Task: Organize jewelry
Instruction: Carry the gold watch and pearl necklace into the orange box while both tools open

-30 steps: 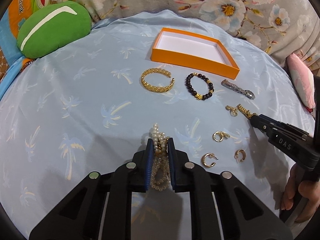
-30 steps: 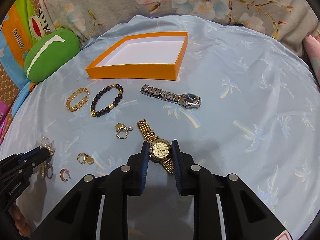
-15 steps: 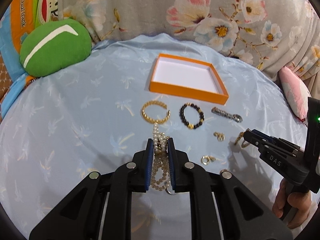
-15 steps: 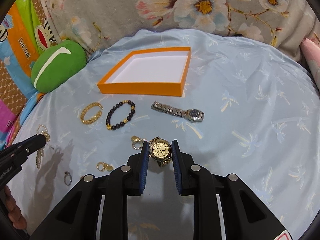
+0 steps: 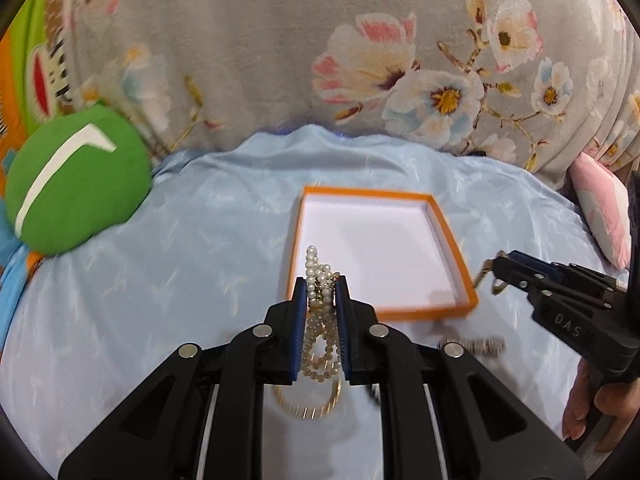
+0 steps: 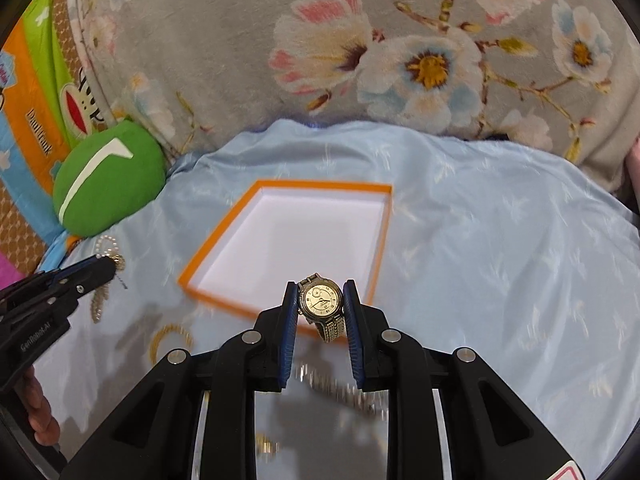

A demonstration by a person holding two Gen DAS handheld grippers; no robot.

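My left gripper (image 5: 320,280) is shut on a pearl necklace (image 5: 318,272), whose strands hang down between the blue pads. It hovers at the near left corner of the empty orange box (image 5: 384,312) with its white floor. My right gripper (image 6: 321,286) is shut on a gold watch (image 6: 321,300), face up, the strap dangling, just over the near right rim of the orange box (image 6: 192,270). In the left wrist view the right gripper (image 5: 496,268) comes in from the right. In the right wrist view the left gripper (image 6: 112,262) enters at the left with the pearls (image 6: 105,245).
A gold bangle (image 5: 308,408) and a silver watch (image 5: 472,346) lie blurred on the light blue sheet (image 5: 160,300) under the grippers. A green cushion (image 5: 76,180) sits at the left, a floral blanket (image 5: 360,60) behind the box, a pink pillow (image 5: 600,208) at the right.
Both grippers have lifted their pieces off the sheet and moved forward toward the orange box, which now looks nearer. The remaining jewelry has slid down under the grippers in both views.
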